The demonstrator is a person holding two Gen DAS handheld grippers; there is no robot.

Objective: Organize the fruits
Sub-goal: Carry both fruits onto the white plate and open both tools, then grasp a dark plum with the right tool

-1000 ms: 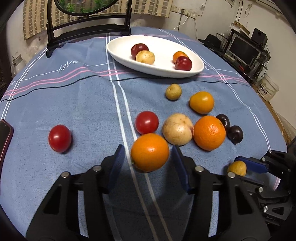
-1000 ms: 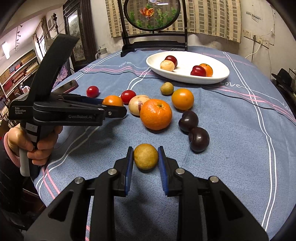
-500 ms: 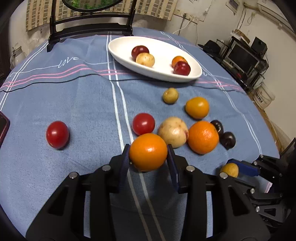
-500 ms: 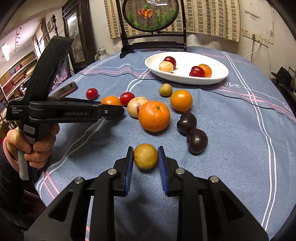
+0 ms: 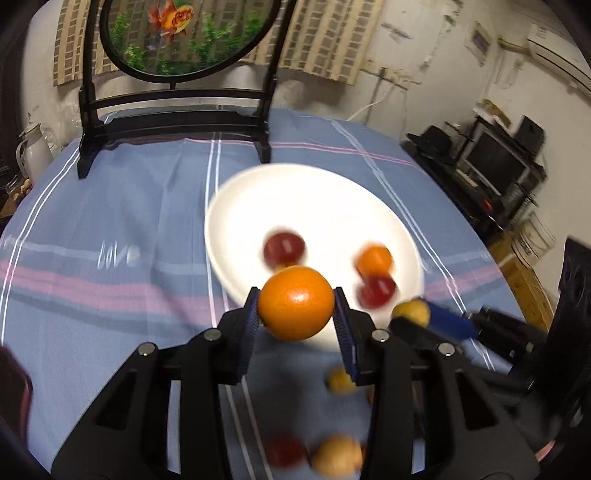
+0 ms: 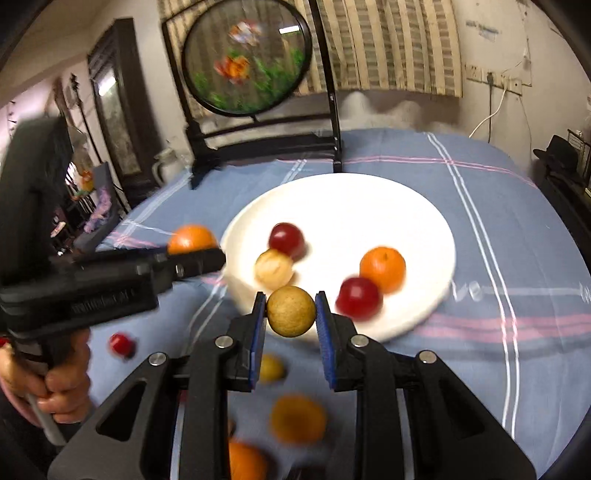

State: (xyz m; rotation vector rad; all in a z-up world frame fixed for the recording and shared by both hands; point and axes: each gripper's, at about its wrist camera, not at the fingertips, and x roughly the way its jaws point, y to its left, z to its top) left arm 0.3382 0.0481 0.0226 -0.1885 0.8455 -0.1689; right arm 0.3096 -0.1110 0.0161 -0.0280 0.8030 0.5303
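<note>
My left gripper is shut on a large orange and holds it in the air at the near rim of the white plate. My right gripper is shut on a small yellow-brown fruit, also lifted at the near rim of the plate. The plate holds two red fruits, a small orange and a pale yellow fruit. The left gripper with its orange shows at the left of the right wrist view. The right gripper's fruit shows in the left wrist view.
Several loose fruits lie blurred on the blue cloth below the grippers, among them a red one, an orange one and a yellow one. A black stand with a round goldfish screen stands behind the plate.
Both grippers have lifted their fruits off the cloth and moved forward to the plate's near rim. The left jaws closed on the orange a second ago.
</note>
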